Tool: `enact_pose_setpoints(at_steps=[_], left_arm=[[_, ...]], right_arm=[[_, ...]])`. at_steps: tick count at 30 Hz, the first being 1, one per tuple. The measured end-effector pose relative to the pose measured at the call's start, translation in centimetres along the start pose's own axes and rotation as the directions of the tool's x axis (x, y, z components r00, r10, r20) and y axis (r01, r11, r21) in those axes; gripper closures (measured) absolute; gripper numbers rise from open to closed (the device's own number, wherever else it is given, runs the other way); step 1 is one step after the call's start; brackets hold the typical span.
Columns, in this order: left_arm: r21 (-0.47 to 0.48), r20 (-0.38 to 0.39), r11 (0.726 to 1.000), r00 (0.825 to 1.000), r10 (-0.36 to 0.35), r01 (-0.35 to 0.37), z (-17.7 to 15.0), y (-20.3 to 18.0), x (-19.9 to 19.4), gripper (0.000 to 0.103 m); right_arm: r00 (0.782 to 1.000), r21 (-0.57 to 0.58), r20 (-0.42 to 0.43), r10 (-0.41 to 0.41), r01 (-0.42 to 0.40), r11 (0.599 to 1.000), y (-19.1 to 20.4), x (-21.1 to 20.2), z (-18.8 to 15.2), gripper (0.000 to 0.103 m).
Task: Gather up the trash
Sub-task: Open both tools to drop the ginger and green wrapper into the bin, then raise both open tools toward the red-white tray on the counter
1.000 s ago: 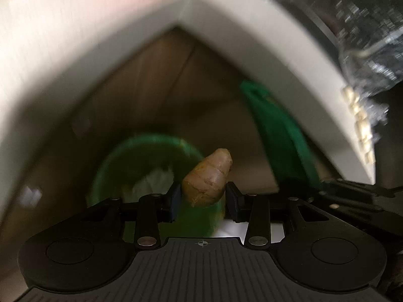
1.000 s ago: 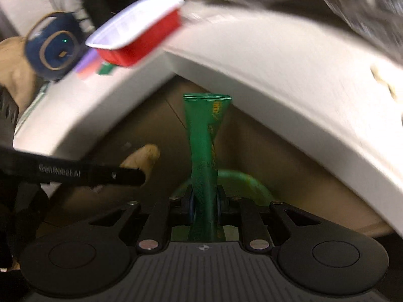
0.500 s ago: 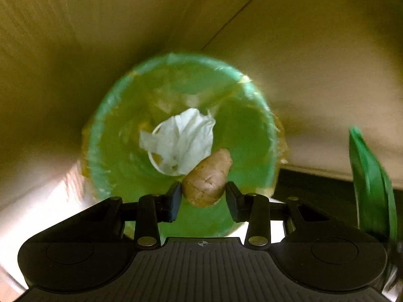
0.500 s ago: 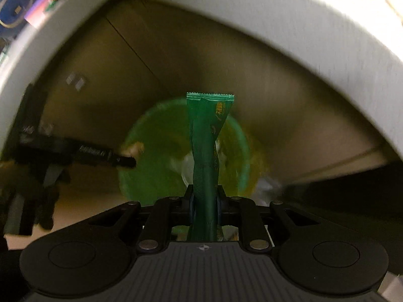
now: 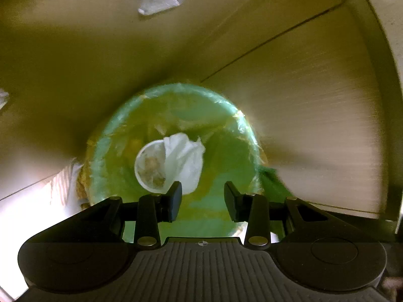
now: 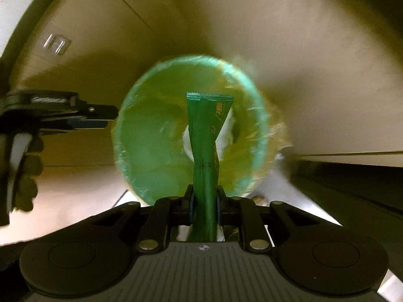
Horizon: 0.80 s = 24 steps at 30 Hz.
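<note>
Tan cabinet panels (image 5: 289,80) with a dark seam across the upper frame, white counter edge (image 6: 327,7) arching along the top, small metal handle (image 6: 56,45) at upper left

One green-lined bin (image 5: 176,115), holding one white cup (image 5: 148,168) and one crumpled white tissue (image 5: 186,158). One green sachet (image 6: 205,156). Two grippers: the left gripper (image 5: 202,201) and the right gripper (image 6: 205,201).

1. The left gripper (image 5: 202,197) points down into a green-lined bin (image 5: 121,130), its jaws apart, just closing slightly, nothing between them.
2. A white cup (image 5: 151,168) and crumpled tissue (image 5: 186,158) lie inside.
</note>
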<state>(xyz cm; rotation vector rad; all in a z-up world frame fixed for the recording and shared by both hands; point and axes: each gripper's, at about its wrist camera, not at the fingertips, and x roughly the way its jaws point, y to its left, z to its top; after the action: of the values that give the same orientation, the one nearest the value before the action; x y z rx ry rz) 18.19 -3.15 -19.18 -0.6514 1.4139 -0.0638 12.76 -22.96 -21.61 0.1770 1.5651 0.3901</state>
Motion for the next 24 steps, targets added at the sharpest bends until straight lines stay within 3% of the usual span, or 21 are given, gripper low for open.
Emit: enact_pose_setpoints(at_steps=[3,7,11,13,15,19,24], left_arm=[[-0.004,-0.019,1.0,1.0,-0.019,0.019,-1.1,0.5,-0.8,0.062],[0.066,-0.037,0.997,0.998,-0.042,0.044,-3.1,0.0,-1.8,0.062],[0.136,-0.045,0.989,0.997,-0.061,0.066,-5.1,-0.3,-3.0,0.062],[0.165,-0.039,0.984,0.997,-0.06,0.066,-5.8,-0.3,-3.8,0.062],[0.184,-0.026,0.98,0.997,-0.074,0.077,-6.4,-0.3,-4.6,0.062],[0.194,-0.003,0.978,0.996,-0.084,0.083,-6.9,-0.2,-5.5,0.062],[0.222,0.039,0.972,0.996,-0.086,0.075,-6.6,-1.7,-7.4,0.062]], right_arm=[[0.995,0.054,-0.079,0.055,-0.051,0.997,0.1,2.8,1.5,0.088],[0.977,0.136,-0.193,0.096,-0.07,0.988,0.2,7.4,3.6,0.088],[0.958,0.146,-0.277,0.08,-0.04,0.988,0.6,12.2,5.5,0.086],[0.958,0.131,-0.284,0.049,-0.011,0.991,0.7,13.6,6.4,0.076],[0.962,0.126,-0.274,0.011,0.025,0.992,0.7,14.0,6.9,0.049],[0.978,0.118,-0.207,-0.008,0.033,0.992,0.2,11.4,7.2,0.047],[0.999,0.071,-0.051,-0.016,0.02,0.997,0.8,4.5,5.9,0.047]])
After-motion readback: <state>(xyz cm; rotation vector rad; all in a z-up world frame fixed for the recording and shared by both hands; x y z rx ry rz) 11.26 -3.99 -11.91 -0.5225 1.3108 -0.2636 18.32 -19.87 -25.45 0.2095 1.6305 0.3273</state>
